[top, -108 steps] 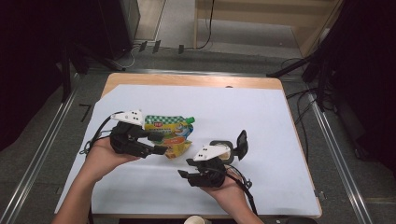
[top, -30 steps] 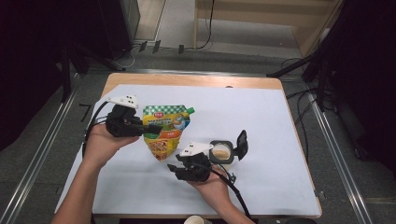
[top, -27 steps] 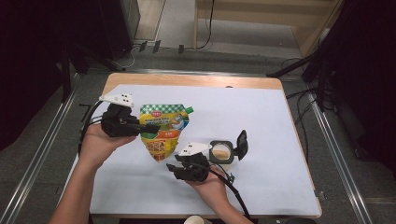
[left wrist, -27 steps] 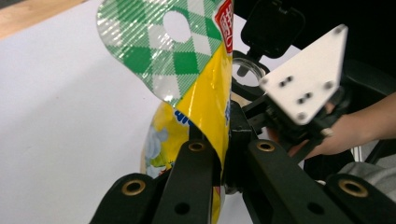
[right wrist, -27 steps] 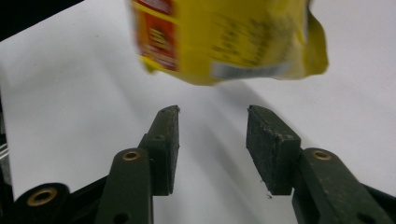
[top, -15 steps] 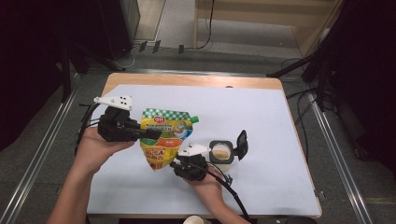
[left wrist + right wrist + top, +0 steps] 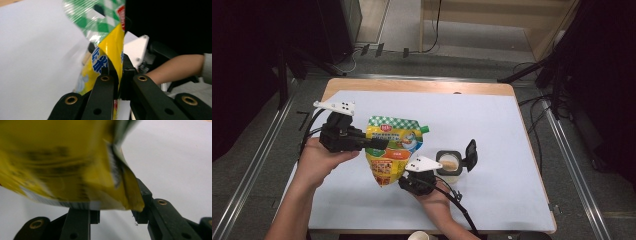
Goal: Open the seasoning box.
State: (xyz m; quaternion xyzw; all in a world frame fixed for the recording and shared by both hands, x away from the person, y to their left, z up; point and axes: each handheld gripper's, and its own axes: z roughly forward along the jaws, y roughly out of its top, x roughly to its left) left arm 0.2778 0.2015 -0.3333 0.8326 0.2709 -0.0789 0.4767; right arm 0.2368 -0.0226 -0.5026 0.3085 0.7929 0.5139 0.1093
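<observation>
While my left hand point(image 7: 319, 157) reaches in from the lower left with its forearm angled up toward the table's middle, I hold the left gripper point(image 7: 379, 144) level, jaws pointing right, and they are clamped on the left edge of the pouch point(image 7: 393, 150); in the left gripper view I see the two black jaws pressed together on the yellow and green film point(image 7: 110, 50). The pouch is lifted off the table, green-checked top uppermost, yellow body hanging down toward my right hand point(image 7: 437, 197). That hand comes in from the bottom edge, and the right gripper point(image 7: 404, 184) sits at the pouch's lower corner. In the right gripper view its jaws stand apart with the blurred bottom of the pouch point(image 7: 75, 170) between and above them; I cannot tell whether they touch it. Just right of that gripper stands a small open jar point(image 7: 449, 164) with its black flip lid point(image 7: 471, 152) raised. The table point(image 7: 492, 125) is covered in pale blue-white sheet with a wooden far edge; beyond it are grey floor, cables and dark equipment
</observation>
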